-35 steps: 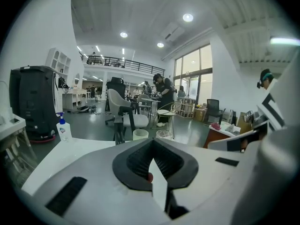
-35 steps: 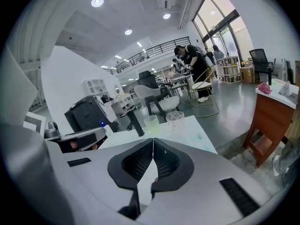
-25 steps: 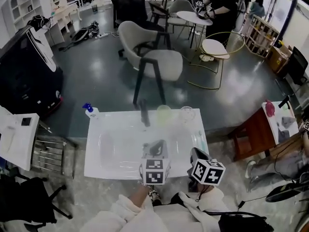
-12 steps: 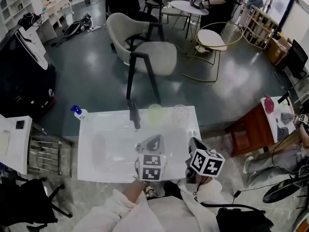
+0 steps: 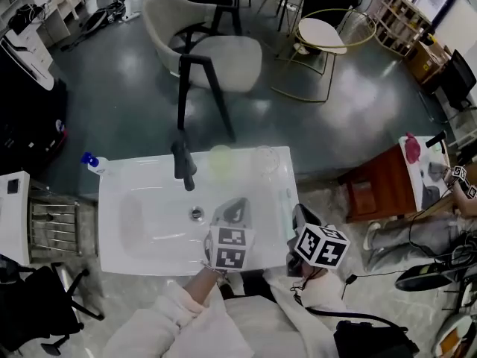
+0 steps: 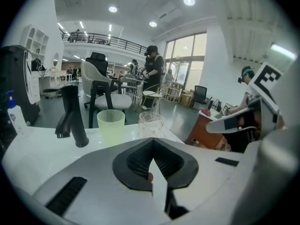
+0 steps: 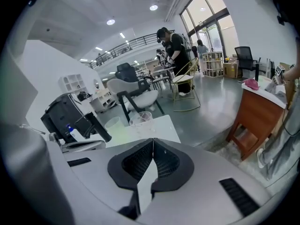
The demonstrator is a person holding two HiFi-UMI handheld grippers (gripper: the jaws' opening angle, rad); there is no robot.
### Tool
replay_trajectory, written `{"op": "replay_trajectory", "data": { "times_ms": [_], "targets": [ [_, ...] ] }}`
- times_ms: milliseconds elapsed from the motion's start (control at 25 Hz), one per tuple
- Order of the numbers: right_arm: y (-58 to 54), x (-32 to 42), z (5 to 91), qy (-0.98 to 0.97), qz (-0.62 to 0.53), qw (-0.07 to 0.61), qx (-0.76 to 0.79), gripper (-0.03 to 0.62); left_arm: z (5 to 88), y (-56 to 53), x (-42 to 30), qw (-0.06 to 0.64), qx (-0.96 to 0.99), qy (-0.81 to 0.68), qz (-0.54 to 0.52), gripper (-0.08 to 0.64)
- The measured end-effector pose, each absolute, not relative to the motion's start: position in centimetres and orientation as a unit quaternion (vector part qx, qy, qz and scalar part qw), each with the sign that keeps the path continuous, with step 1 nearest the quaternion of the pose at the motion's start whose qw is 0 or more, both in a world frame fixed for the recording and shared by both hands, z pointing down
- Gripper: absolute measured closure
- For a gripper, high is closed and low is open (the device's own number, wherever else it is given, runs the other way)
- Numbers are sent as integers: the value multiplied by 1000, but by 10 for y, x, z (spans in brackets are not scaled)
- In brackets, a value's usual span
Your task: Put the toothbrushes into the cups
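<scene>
Both tongs hovered over the near edge of the white tabletop (image 5: 119, 253), in front of my sleeves.

Left tongs (image 5: 234, 206): clenched, the ribbed pads meeting tip to tip in the left gripper view, nothing between them. They hung over the right half of the sink basin (image 5: 149, 222) and pointed toward the back rim.

Right tongs (image 5: 299, 213): also clenched, with the pads pressed together and empty in the right gripper view. They sat at the tabletop's right near corner, just beside the left tongs but apart from them.

Cups: the green cup (image 5: 220, 159) and the clear cup (image 5: 266, 157) stood upright side by side on the back rim, the green one nearer the black faucet (image 5: 182, 167). From the left gripper view both cups were straight ahead, and I saw nothing standing in either of them. Both were well apart from my tongs.

Toothbrush: a thin pale streak (image 5: 286, 195) lay on the right rim of the tabletop, between the clear cup and the right tongs. It was too small and faint for me to say whether it was a toothbrush.

Other things: a blue-capped bottle (image 5: 91, 161) stood at the back left corner, and the drain (image 5: 196, 213) was mid-basin. A grey chair (image 5: 212, 51) stood on the floor beyond the tabletop.
</scene>
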State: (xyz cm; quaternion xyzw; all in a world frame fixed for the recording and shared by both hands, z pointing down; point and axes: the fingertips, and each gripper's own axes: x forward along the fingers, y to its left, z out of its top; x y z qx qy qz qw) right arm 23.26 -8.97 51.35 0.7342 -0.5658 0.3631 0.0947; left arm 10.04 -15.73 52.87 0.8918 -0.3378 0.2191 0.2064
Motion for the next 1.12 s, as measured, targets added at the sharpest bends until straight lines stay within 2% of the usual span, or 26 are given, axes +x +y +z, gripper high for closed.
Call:
{"op": "replay_trajectory", "data": {
  "times_ms": [360, 880, 920, 1000, 1120],
  "targets": [
    [-76, 255, 560, -546, 418, 112, 717, 568, 575, -141, 123, 240, 884, -311, 255, 560],
    [-79, 262, 603, -565, 440, 194, 671, 565, 608, -137, 126, 249, 871, -306, 294, 561],
    [-80, 262, 606, -567, 442, 201, 666, 560, 610, -137, 126, 250, 870, -306, 296, 561],
    [-81, 263, 610, -571, 445, 218, 655, 506, 613, -139, 126, 252, 868, -308, 298, 560],
    [-83, 264, 615, -576, 437, 258, 641, 503, 615, -143, 127, 256, 865, -312, 298, 561]
  ]
}}
